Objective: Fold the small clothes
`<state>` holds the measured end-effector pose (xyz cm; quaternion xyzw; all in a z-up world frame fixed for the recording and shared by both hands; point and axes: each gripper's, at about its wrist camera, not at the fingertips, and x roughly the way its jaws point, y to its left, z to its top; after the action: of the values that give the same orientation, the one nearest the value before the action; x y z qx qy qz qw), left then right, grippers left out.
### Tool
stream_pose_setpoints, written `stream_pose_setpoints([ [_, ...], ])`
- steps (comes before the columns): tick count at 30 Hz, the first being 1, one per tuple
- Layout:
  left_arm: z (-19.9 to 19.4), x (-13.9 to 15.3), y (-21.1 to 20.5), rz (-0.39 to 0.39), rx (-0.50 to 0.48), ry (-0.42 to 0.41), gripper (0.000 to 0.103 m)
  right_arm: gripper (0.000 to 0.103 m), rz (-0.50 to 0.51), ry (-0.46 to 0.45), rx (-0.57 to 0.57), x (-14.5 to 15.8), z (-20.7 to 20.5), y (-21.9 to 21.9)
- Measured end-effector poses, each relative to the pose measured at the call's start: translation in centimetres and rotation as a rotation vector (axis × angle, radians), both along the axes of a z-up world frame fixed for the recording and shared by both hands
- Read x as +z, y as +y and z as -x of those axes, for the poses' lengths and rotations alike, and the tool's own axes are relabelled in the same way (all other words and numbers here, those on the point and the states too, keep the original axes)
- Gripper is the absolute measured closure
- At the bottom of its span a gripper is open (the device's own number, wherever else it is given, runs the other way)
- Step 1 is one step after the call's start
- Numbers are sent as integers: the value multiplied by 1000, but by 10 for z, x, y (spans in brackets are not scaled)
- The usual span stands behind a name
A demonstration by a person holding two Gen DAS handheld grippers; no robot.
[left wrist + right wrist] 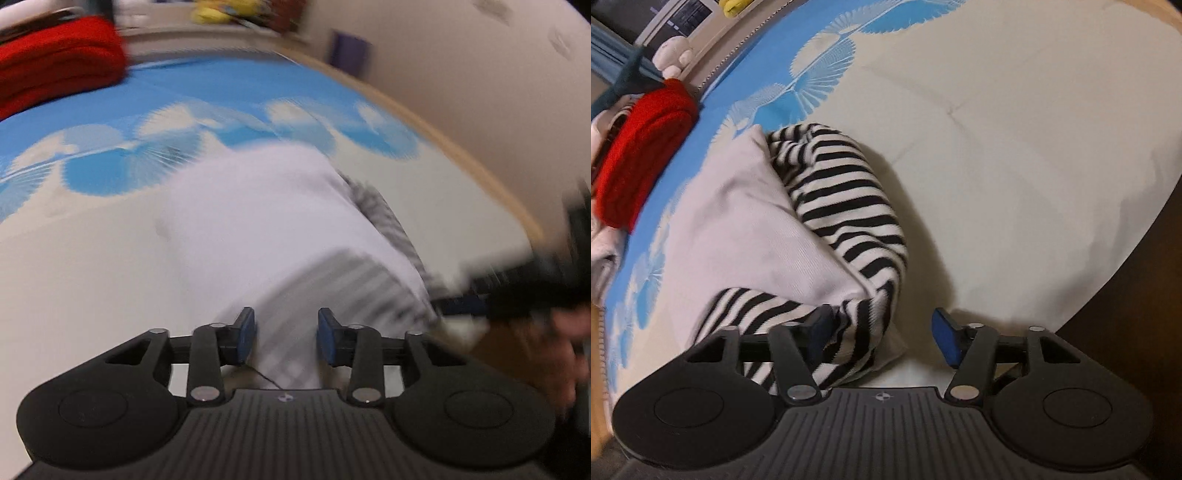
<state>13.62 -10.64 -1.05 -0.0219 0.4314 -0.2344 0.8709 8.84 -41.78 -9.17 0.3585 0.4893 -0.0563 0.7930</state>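
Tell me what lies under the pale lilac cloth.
A black-and-white striped garment sticks out from beneath the pale lilac cloth along its right and near edges; how far it runs underneath is covered.

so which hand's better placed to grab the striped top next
Probably the right. The right gripper has its open fingers straddling the bunched hem of the striped top. The left gripper is also open over the cloth, but its view is blurred.

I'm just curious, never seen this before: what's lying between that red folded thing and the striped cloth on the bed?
In the right wrist view, a plain white garment fills most of the stretch between the red folded cloth and the striped garment, with a strip of blue patterned bedsheet beside the red one.
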Motion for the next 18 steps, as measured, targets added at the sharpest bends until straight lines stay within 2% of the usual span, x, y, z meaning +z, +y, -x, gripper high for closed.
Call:
stream_pose_setpoints([
  [1,-10,2,10,32,54,4,46,95,-15,-17,-6,1,1,-2],
  [3,-39,5,29,109,154,45,30,96,18,-44,-3,7,3,-1],
  [5,-68,-7,42,201,243,136,22,96,32,-9,8,1,6,0],
  [7,-94,-24,54,298,314,236,22,96,42,43,35,-7,2,5],
  [9,-113,-46,64,393,362,331,19,95,53,46,51,-8,0,9],
  [12,-131,-69,64,508,381,405,18,85,2,37,21,-8,-3,7],
  [14,-137,-82,59,529,386,426,13,57,-3,49,18,-9,-5,8],
  [16,-136,-93,57,546,395,453,14,53,19,58,30,-10,-7,12],
  [17,-138,-99,57,563,402,474,18,53,25,59,41,-10,-8,14],
  [18,-142,-104,56,566,402,478,27,53,26,60,46,-10,-8,16],
])
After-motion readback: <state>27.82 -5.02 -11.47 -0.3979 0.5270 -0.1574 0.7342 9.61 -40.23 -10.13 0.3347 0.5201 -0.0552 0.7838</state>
